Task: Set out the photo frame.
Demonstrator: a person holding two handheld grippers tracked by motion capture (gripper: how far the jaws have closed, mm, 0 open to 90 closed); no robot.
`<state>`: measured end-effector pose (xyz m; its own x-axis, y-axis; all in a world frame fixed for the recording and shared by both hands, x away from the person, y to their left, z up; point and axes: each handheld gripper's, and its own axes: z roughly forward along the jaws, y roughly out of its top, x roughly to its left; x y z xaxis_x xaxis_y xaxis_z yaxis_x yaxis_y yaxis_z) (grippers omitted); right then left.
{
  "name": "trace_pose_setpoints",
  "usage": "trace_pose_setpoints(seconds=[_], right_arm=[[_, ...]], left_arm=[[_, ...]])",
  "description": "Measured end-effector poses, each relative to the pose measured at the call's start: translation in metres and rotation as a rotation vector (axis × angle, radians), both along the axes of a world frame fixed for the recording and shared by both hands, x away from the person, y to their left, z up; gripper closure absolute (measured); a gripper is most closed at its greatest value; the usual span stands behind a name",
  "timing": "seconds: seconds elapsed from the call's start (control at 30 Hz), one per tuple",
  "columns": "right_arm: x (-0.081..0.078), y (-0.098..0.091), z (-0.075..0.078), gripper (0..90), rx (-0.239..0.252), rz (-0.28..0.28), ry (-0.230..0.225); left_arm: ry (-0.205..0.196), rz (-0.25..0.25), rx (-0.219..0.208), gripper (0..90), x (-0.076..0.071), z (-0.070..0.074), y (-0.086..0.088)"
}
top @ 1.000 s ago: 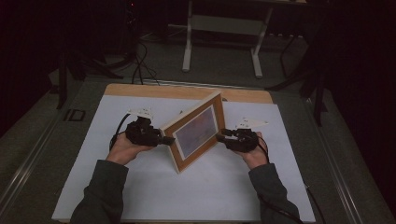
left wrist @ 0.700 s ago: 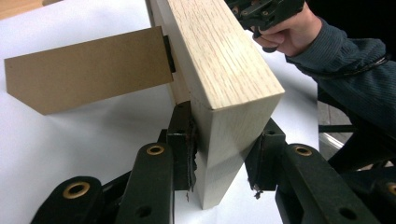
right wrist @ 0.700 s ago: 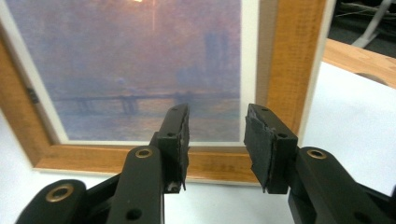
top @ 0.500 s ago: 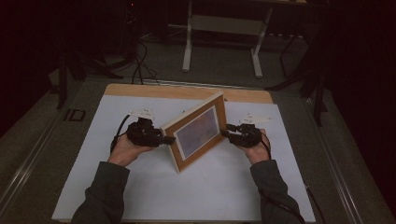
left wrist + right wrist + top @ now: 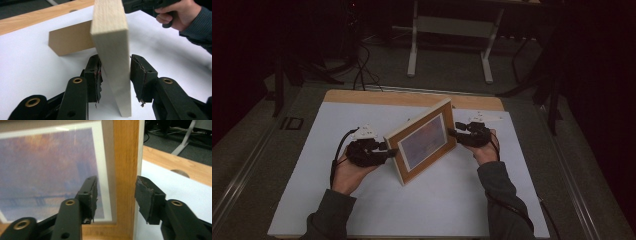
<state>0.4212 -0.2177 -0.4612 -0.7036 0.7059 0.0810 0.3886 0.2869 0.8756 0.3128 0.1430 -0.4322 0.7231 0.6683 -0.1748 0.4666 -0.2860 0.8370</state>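
Note:
A wooden picture frame (image 5: 424, 142) with a bluish-orange print stands upright and slanted across the middle of the white table top (image 5: 362, 210). My left gripper (image 5: 391, 150) holds its left edge. In the left gripper view my left gripper (image 5: 115, 75) has both pads pressed on the pale frame edge (image 5: 112, 37), and the brown back stand (image 5: 70, 41) rests on the table behind. My right gripper (image 5: 452, 134) is at the frame's right edge. In the right gripper view my right gripper (image 5: 116, 195) straddles the frame's border (image 5: 125, 157), jaws apart with a gap.
A wooden strip (image 5: 412, 97) runs along the table's far edge. Beyond it on the dark floor are a white table stand (image 5: 449, 45) and cables (image 5: 362, 65). The person's other hand (image 5: 175, 17) shows at the top right of the left gripper view.
Both hands have shifted slightly away from the person while the frame stays in about the same place, standing on the table.

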Motion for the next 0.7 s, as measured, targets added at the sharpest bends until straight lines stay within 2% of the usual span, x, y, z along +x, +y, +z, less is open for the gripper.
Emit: trace_pose_setpoints(seconds=[0.07, 0.17, 0.23, 0.37, 0.53, 0.7], right_arm=[[0.003, 0.001, 0.002, 48.2, 0.003, -0.006, -0.001], [0.008, 0.002, 0.005, 45.0, 0.012, -0.012, -0.006], [0.011, 0.002, 0.007, 42.6, 0.022, -0.006, -0.004], [0.017, 0.003, 0.006, 38.2, 0.033, 0.017, 0.012], [0.028, -0.001, 0.001, 31.2, 0.104, 0.036, 0.056], [0.036, 0.004, -0.001, 25.2, 0.123, 0.089, 0.086]], left_arm=[[-0.017, 0.036, 0.024, 64.5, -0.006, 0.0, -0.002], [-0.015, 0.078, 0.005, 66.7, -0.011, -0.003, -0.003], [-0.014, 0.089, 0.0, 67.1, -0.012, -0.003, -0.003], [-0.003, 0.087, 0.009, 67.5, -0.012, -0.002, -0.003], [0.006, 0.075, 0.01, 68.0, -0.011, -0.001, -0.003], [0.018, 0.057, 0.006, 68.4, -0.008, 0.0, -0.002]])
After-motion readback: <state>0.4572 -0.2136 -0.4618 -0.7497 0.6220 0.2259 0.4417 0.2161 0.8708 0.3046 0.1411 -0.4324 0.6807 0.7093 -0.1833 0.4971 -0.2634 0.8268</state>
